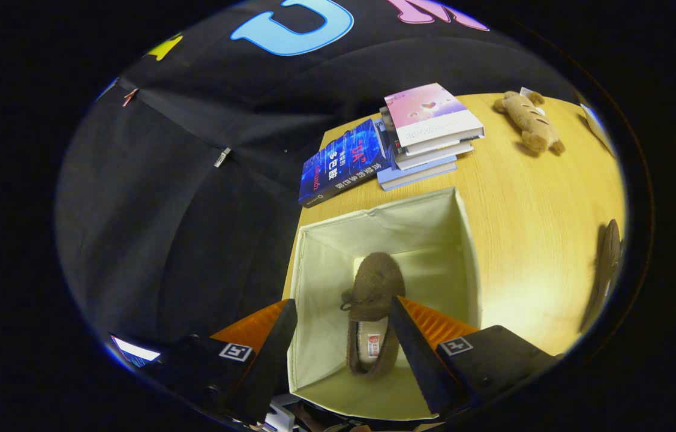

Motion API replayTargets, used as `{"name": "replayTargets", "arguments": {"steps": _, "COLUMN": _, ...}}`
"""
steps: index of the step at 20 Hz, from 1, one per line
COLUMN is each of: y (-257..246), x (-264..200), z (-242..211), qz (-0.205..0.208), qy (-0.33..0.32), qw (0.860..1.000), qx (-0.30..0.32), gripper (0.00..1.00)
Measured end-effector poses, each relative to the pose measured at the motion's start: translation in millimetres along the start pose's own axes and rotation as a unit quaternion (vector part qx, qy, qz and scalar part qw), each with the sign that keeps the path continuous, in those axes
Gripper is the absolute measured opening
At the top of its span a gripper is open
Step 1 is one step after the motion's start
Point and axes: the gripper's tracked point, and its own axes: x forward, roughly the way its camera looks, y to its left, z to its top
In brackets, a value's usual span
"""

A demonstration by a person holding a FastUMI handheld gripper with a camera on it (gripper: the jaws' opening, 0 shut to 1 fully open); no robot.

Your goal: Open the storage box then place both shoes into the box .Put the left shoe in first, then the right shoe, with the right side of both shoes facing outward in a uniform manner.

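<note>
- The desk (pixel 529 198) carries everything; I hover over its near end, looking down.
- The box (pixel 326 282) stands open, so it is ready for loading.
- The books (pixel 427 135) and a plush toy (pixel 529 123) lie beyond the box, clear of the work.
- One shoe (pixel 373 300) lies on the box floor, toe pointing away.
- The other shoe (pixel 607 270) waits on the desk, well apart.
- My gripper (pixel 343 336) has its fingers spread, empty, above the boxed shoe, which I judge released.

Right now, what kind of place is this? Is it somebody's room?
Probably a pretend room set up for practice: a wooden table with a stack of books, a plush toy and an open storage box holding a brown shoe. The open gripper hovers above.
</note>
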Motion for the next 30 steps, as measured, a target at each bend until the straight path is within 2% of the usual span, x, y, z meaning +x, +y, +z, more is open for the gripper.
{"name": "replayTargets", "arguments": {"steps": 4, "y": -24, "x": -46, "z": 7, "qz": -0.005, "qy": -0.010, "qw": 0.999, "qx": -0.035, "gripper": 0.97}}
{"name": "replayTargets", "arguments": {"steps": 8, "y": -73, "x": -99, "z": 16, "qz": -0.035, "qy": -0.023, "qw": 0.998, "qx": -0.055, "gripper": 0.96}}
{"name": "replayTargets", "arguments": {"steps": 13, "y": -173, "x": -164, "z": 26, "qz": -0.096, "qy": -0.027, "qw": 0.994, "qx": -0.043, "gripper": 0.97}}
{"name": "replayTargets", "arguments": {"steps": 18, "y": -287, "x": -204, "z": 18, "qz": -0.164, "qy": -0.001, "qw": 0.986, "qx": -0.007, "gripper": 0.97}}
{"name": "replayTargets", "arguments": {"steps": 23, "y": -386, "x": -216, "z": -5, "qz": -0.227, "qy": 0.036, "qw": 0.973, "qx": 0.000, "gripper": 0.97}}
{"name": "replayTargets", "arguments": {"steps": 26, "y": -419, "x": -205, "z": -22, "qz": -0.239, "qy": 0.065, "qw": 0.969, "qx": -0.004, "gripper": 0.94}}
{"name": "replayTargets", "arguments": {"steps": 28, "y": -438, "x": -195, "z": -33, "qz": -0.252, "qy": 0.086, "qw": 0.964, "qx": -0.016, "gripper": 0.87}}
{"name": "replayTargets", "arguments": {"steps": 29, "y": -444, "x": -189, "z": -35, "qz": -0.254, "qy": 0.094, "qw": 0.962, "qx": -0.020, "gripper": 0.87}}
{"name": "replayTargets", "arguments": {"steps": 30, "y": -448, "x": -184, "z": -38, "qz": -0.256, "qy": 0.100, "qw": 0.961, "qx": -0.021, "gripper": 0.81}}
